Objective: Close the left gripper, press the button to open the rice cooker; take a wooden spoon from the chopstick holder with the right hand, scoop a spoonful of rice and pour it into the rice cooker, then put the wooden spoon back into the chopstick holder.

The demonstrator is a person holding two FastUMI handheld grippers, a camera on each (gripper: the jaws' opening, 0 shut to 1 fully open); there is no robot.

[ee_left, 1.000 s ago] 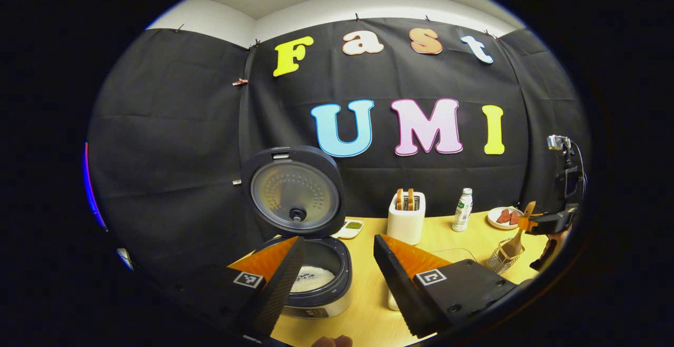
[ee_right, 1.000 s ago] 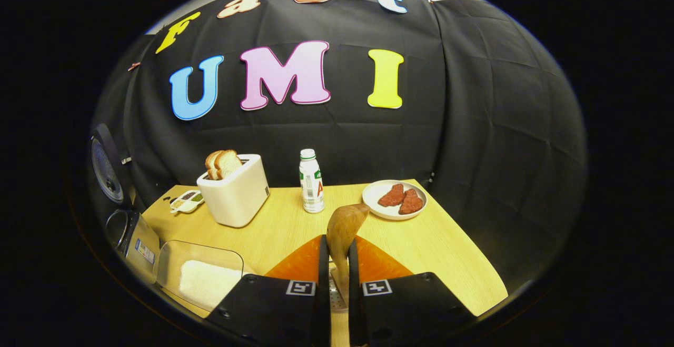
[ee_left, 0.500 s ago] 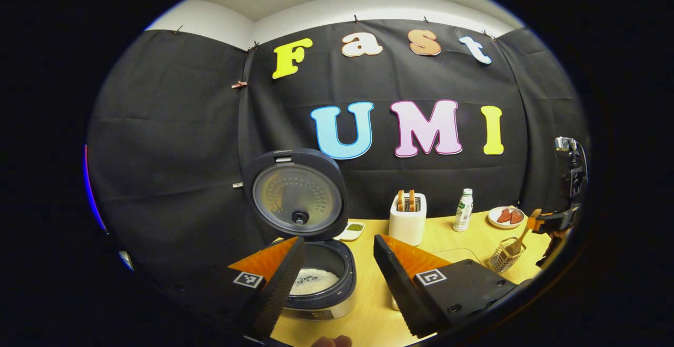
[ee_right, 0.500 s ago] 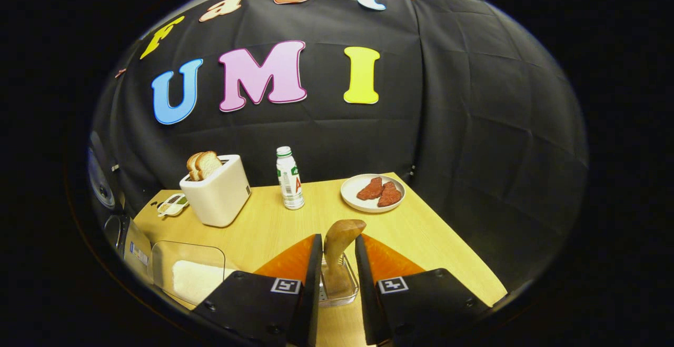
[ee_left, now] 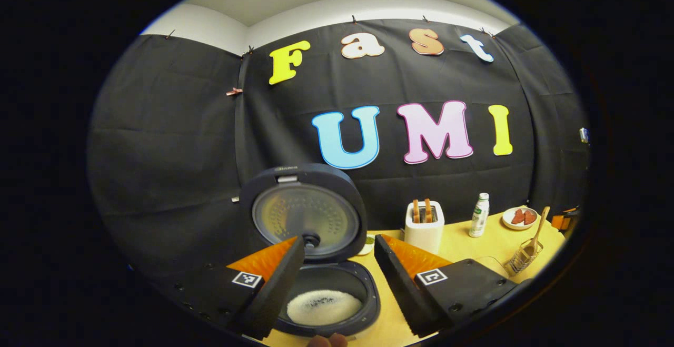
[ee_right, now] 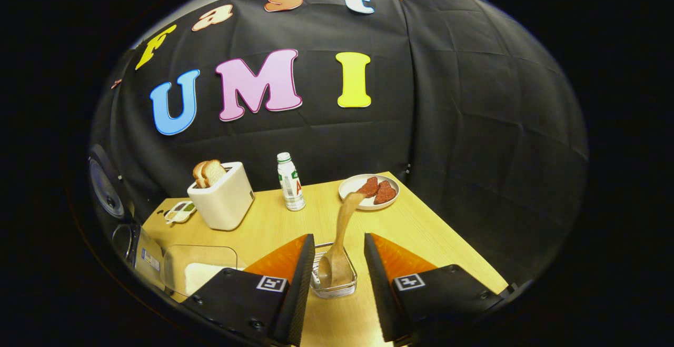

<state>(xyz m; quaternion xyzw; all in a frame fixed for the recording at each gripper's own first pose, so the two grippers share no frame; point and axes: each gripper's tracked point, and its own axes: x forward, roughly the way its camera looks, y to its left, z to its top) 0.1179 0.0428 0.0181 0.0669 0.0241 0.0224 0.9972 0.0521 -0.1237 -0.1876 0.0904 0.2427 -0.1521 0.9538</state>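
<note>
**Spoon back in the holder, both jaws apart**

In the right gripper view, the right hand-held gripper has its jaws apart, with the spoon standing free between them, bowl down in the wire holder and handle leaning toward the plate. Neither finger touches it, so the return step looks done. The risk is in the retreat: either finger could catch the tilted handle or the holder's rim and tip the light holder over on the bench. Pulling straight back would avoid that.

In the left gripper view, the left hand-held gripper is also spread wide, clamped on nothing, hovering just over the open cooker. A careless drop could knock the pot rim or the raised lid.

That view looks into the pot and shows the rice, and farther off the spoon and holder side-on. The right gripper view instead shows the clear rice box at lower left, the toaster and the bottle.
</note>
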